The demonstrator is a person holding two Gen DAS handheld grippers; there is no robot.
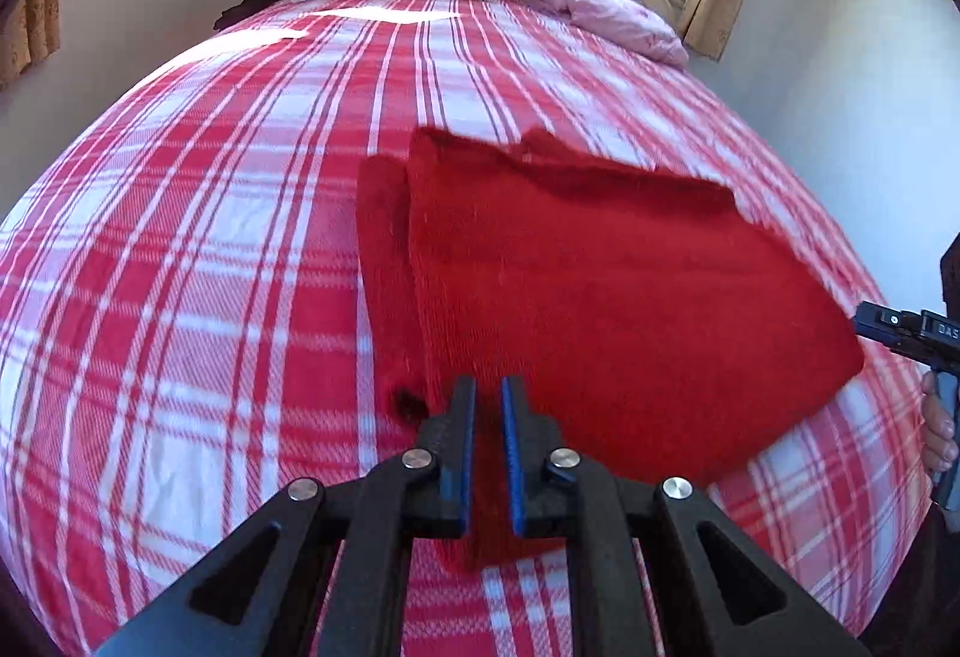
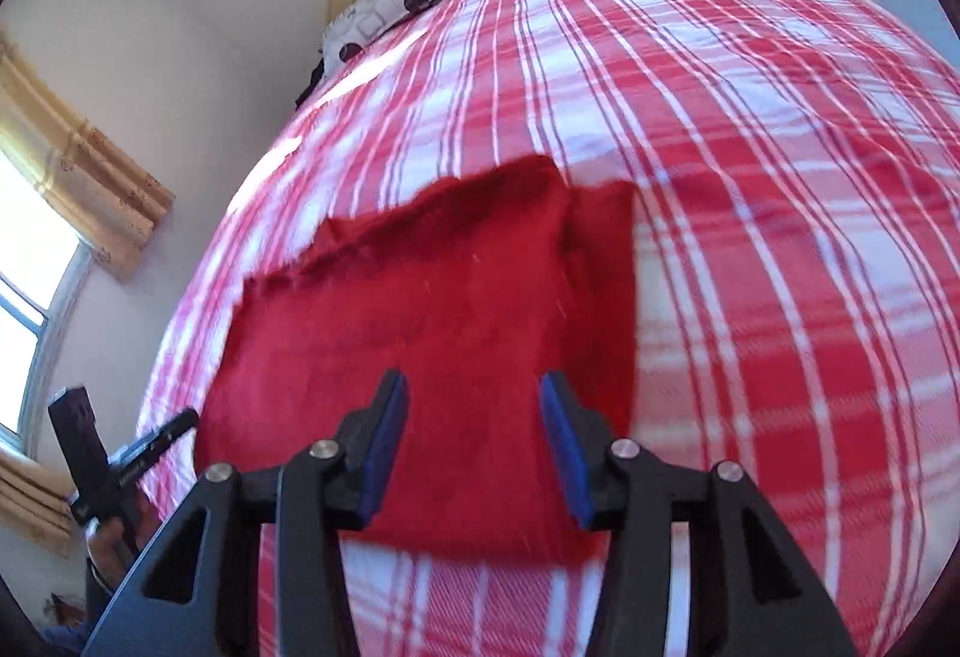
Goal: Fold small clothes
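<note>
Red cloth blurred; left tongs seemingly pinch it, right tongs spread.

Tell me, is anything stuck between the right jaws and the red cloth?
No, nothing visible. The right gripper hangs with its jaws wide apart right over the red cloth, which lies on the checked bedspread. Only air shows between them.

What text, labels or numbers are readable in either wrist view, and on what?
"DAS": white letters on the black body of the right tongs, cut off by the edge of the left wrist view, so probably incomplete.
Pale marking on the black body of the left tongs, seen in the right wrist view: too small and blurred to read.
Red cloth, plaid bedspread, pillows: no text visible.
</note>
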